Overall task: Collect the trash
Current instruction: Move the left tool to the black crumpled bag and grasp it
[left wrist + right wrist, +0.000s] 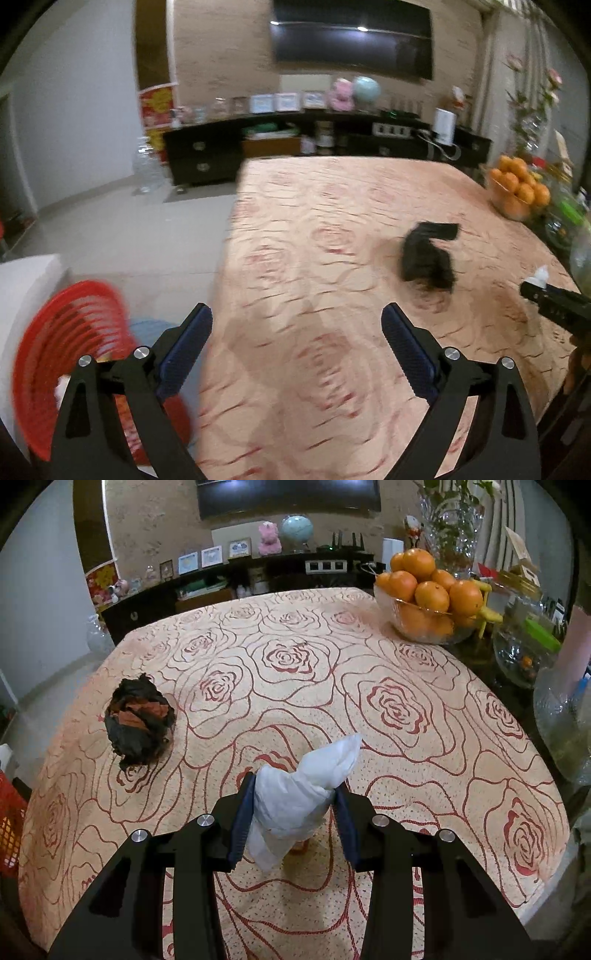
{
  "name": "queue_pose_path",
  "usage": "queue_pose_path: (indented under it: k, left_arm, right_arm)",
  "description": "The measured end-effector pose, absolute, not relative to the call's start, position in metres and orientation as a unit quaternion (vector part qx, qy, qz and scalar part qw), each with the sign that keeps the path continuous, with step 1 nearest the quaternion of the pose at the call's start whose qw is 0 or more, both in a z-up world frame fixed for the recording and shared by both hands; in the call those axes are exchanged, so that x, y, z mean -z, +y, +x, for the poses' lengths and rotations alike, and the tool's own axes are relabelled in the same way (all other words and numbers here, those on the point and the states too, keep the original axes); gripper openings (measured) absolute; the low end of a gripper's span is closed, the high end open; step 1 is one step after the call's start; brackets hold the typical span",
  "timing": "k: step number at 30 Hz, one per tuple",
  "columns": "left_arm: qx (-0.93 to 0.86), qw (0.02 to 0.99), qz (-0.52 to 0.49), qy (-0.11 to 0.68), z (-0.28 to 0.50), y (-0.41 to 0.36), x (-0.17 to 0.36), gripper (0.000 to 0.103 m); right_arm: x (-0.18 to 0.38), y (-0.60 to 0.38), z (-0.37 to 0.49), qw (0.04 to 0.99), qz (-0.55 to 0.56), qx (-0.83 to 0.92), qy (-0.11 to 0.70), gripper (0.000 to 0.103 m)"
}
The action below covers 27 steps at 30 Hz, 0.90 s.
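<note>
White tissue [295,794], crumpled, is pinched between the blue pads of my right gripper [293,814] just above the rose-patterned tablecloth [406,709]; its long axis runs from a loose tail low and left to a pointed tip aimed up, right and away from me. Black crumpled wrapper [138,722], with orange showing in its folds, lies on the cloth well to the left, apart from the tissue, while a glass bowl of oranges [428,602] stands at the far right edge. My left gripper [297,341] is spread wide and holds nothing, above the table's near-left edge, with a red basket [70,354] low beside it.
</note>
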<state>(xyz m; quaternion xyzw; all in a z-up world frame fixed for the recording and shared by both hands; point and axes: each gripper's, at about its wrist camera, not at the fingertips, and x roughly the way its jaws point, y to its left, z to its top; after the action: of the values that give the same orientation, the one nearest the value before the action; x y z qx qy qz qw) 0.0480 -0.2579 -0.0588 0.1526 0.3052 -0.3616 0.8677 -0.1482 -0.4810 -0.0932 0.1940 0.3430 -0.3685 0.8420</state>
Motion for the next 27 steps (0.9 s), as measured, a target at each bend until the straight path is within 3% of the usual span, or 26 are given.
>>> queue_pose_path:
  k: [16,27]
  left_arm:
    - [0.435,0.812,0.198,0.336,0.053,-0.395,0.096,0.090]
    - [0.461,0.798,0.170,0.348,0.056,-0.423,0.100,0.090]
  right_arm:
    - [0.089,-0.491,-0.156,0.840,0.222,0.360,0.339,0.040]
    - [0.094,-0.492,-0.154,0.840,0.240,0.343,0.345,0.040]
